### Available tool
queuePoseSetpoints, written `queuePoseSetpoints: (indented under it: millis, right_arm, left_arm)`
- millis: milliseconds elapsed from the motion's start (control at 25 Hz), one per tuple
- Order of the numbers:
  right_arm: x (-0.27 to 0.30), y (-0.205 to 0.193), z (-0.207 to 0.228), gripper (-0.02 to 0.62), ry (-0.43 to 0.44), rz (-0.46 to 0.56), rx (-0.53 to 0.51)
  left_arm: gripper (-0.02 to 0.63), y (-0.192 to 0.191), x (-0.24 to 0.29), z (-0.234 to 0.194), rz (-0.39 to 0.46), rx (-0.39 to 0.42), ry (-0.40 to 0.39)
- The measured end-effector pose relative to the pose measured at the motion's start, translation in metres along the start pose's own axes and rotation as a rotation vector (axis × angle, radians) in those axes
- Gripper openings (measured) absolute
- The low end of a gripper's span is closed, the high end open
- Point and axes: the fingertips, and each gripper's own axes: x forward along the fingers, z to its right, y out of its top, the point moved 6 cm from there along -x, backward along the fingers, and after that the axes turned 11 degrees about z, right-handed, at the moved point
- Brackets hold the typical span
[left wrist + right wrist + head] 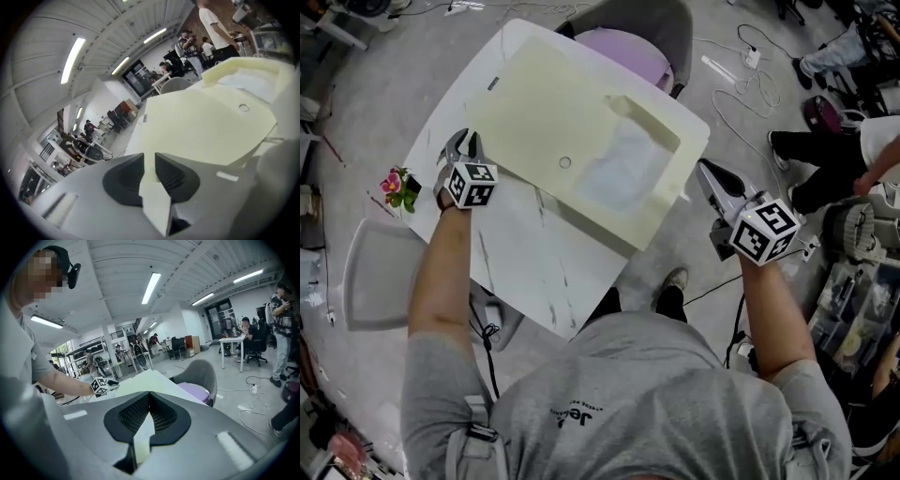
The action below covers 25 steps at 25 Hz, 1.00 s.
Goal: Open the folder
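Folder, smooth cream plastic, rectangular, lies on marbled white table.

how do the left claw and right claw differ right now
The left claw is over the table, at the folder's left corner; the right claw hangs past the table's right edge, by the folder's right side. Left jaws show a narrow slit; right jaws meet at the top. Both pinch cream folder sheet.
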Motion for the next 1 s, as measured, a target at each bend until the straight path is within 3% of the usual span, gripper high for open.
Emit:
queuePoseSetpoints:
  millis: [120,240,360,400,600,800,1000]
  right_arm:
    - [0.005,-0.003,0.005,0.003,-0.010,-0.004,0.011]
    - [0.009,-0.007,0.011,0.003,-0.021,-0.009,0.020]
    - [0.010,-0.010,0.016,0.003,-0.034,-0.017,0.026]
    - [0.011,-0.011,0.018,0.003,-0.038,-0.018,0.029]
    - [0.014,-0.014,0.025,0.003,-0.052,-0.016,0.046]
    - [0.020,-0.023,0.030,0.003,-0.068,-0.022,0.060]
    - [0.023,-0.027,0.042,0.003,-0.116,-0.011,0.072]
  left_arm:
    - [0.069,-0.004,0.018,0.017,-0.042,0.017,-0.079]
    - [0.069,-0.009,0.033,0.026,-0.108,-0.020,-0.151]
    - [0.061,-0.018,0.043,0.031,-0.184,-0.100,-0.210]
    - [0.025,-0.019,0.044,0.031,-0.196,-0.137,-0.217]
    - [0.012,-0.015,0.049,0.019,-0.208,-0.312,-0.264]
    - [0.009,-0.018,0.048,0.018,-0.220,-0.345,-0.254]
    - [0.006,-0.013,0.051,0.008,-0.245,-0.298,-0.228]
